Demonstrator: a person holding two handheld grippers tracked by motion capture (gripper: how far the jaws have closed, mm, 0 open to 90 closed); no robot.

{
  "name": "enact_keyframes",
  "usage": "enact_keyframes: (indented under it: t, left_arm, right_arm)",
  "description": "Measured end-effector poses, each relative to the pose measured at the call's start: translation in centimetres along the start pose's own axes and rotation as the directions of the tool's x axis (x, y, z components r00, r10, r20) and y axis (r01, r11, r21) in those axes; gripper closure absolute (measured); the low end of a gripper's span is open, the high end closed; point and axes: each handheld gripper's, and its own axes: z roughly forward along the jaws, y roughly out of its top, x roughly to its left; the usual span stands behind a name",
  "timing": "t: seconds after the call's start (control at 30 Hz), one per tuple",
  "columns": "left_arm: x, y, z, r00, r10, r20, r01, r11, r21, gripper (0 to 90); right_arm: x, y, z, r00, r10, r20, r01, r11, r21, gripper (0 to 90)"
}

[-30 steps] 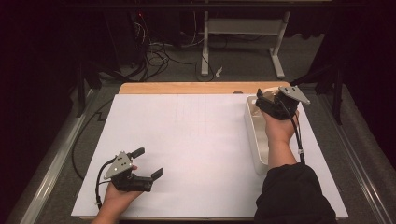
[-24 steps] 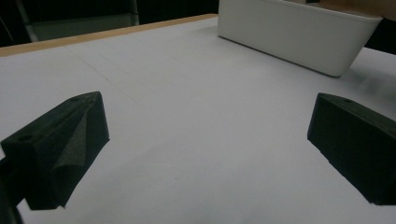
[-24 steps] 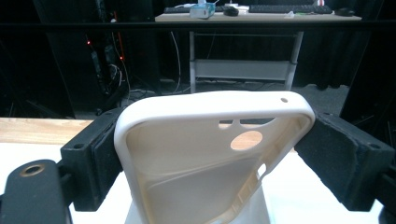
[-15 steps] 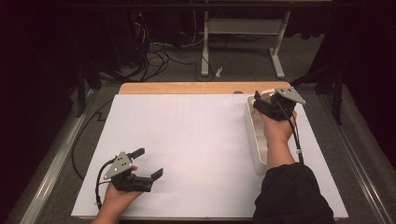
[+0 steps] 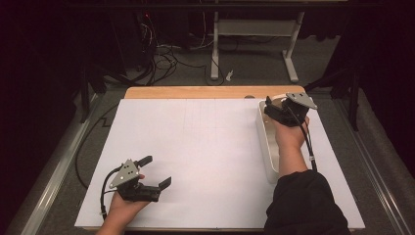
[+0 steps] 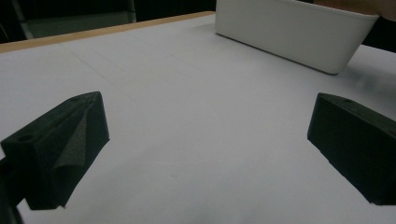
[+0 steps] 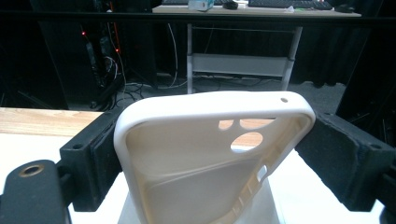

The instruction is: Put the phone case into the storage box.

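Note:
My right gripper is held above the far end of a long white bin at the table's right side. It is shut on a white phone case, which stands upright between the jaws with its hollow inside and camera cut-outs facing the camera. In the high view the phone case shows as a pale edge by the jaws. My left gripper rests low on the white sheet at the near left, open, with nothing between its jaws. The bin lies far ahead of it.
The white sheet covers most of a wooden table whose far edge is bare. Beyond the table, a white desk frame and loose cables stand on a dark floor. Metal rails run along both sides.
The right hand has shifted slightly left and nearer over the bin's far end, still holding the case. The left gripper has not moved.

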Motion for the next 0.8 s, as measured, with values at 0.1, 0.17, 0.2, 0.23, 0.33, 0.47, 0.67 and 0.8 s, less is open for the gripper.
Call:
enact_keyframes:
  t: [0.1, 0.17, 0.2, 0.23, 0.33, 0.47, 0.67, 0.8]
  left_arm:
    - [0.00, 0.00, 0.00, 1.0000, 0.001, -0.001, -0.001, 1.0000, 0.001, 0.2]
    - [-0.03, 0.02, -0.04, 1.0000, 0.001, -0.003, -0.001, 1.0000, -0.001, 0.2]
    - [-0.03, 0.04, -0.09, 1.0000, 0.002, -0.004, -0.002, 1.0000, -0.002, 0.2]
    - [-0.03, 0.05, -0.11, 1.0000, 0.002, -0.005, -0.002, 1.0000, -0.003, 0.2]
    - [-0.04, 0.06, -0.16, 1.0000, 0.001, -0.005, -0.001, 1.0000, -0.007, 0.2]
    - [-0.06, 0.06, -0.15, 1.0000, 0.003, -0.002, -0.003, 1.0000, -0.004, 0.2]
    - [-0.05, 0.07, -0.11, 1.0000, 0.003, -0.002, -0.003, 1.0000, -0.003, 0.2]
    - [-0.10, 0.08, -0.07, 1.0000, 0.006, 0.003, -0.006, 1.0000, -0.002, 0.2]
  right_arm:
    - [0.01, -0.06, 0.06, 1.0000, 0.000, -0.002, 0.000, 1.0000, 0.004, 12.5]
    - [0.00, -0.11, 0.12, 1.0000, -0.005, 0.000, 0.005, 1.0000, 0.006, 12.5]
    - [0.04, -0.12, 0.14, 1.0000, -0.004, 0.003, 0.004, 1.0000, 0.006, 12.4]
    - [0.07, -0.14, 0.18, 1.0000, -0.006, 0.003, 0.006, 1.0000, 0.005, 12.5]
    - [0.15, -0.21, 0.20, 1.0000, -0.008, 0.005, 0.008, 0.9999, 0.009, 12.4]
    - [0.07, -0.17, 0.21, 1.0000, -0.008, 0.004, 0.008, 0.9999, 0.014, 12.1]
    - [-0.06, -0.01, 0.29, 0.9998, 0.010, 0.015, -0.010, 0.9997, 0.021, 11.7]
    - [0.07, 0.14, 0.44, 0.9997, 0.010, 0.023, -0.011, 0.9996, 0.027, 11.7]
